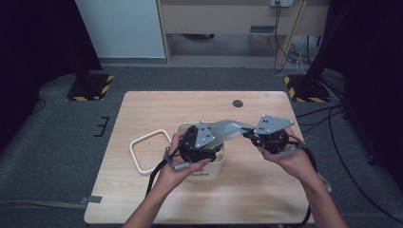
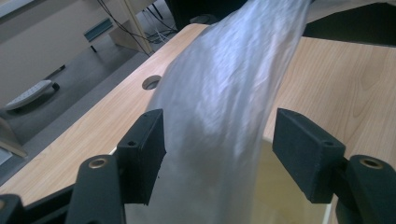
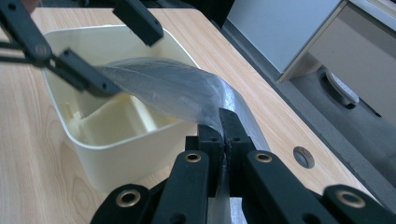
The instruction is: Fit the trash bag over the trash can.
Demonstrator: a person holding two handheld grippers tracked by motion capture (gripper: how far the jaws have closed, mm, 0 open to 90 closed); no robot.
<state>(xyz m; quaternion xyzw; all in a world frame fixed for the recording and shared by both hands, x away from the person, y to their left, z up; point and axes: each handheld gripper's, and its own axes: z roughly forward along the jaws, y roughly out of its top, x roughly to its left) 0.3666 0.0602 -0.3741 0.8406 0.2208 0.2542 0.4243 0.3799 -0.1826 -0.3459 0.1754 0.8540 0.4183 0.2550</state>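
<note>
A clear plastic bag (image 1: 230, 129) stretches between my two grippers above a cream bin (image 1: 207, 170) in the middle of the wooden table (image 1: 142, 109). My right gripper (image 1: 251, 135) is shut on one end of the bag (image 3: 163, 86), with its jaws (image 3: 223, 116) pressed together on the film. My left gripper (image 1: 202, 142) hovers over the bin (image 3: 121, 154). Its jaws stand apart around the bag (image 2: 224, 84); the left pad (image 2: 144, 149) lies against the film and the right pad (image 2: 303, 149) is clear of it. From the right gripper view the left gripper (image 3: 116, 46) shows open above the bin.
A white square ring frame (image 1: 149, 151) lies on the table left of the bin. A round cable hole (image 1: 238, 103) sits near the table's far edge. Stands with hazard stripes (image 1: 90, 88) and cables (image 1: 304, 61) are on the floor beyond.
</note>
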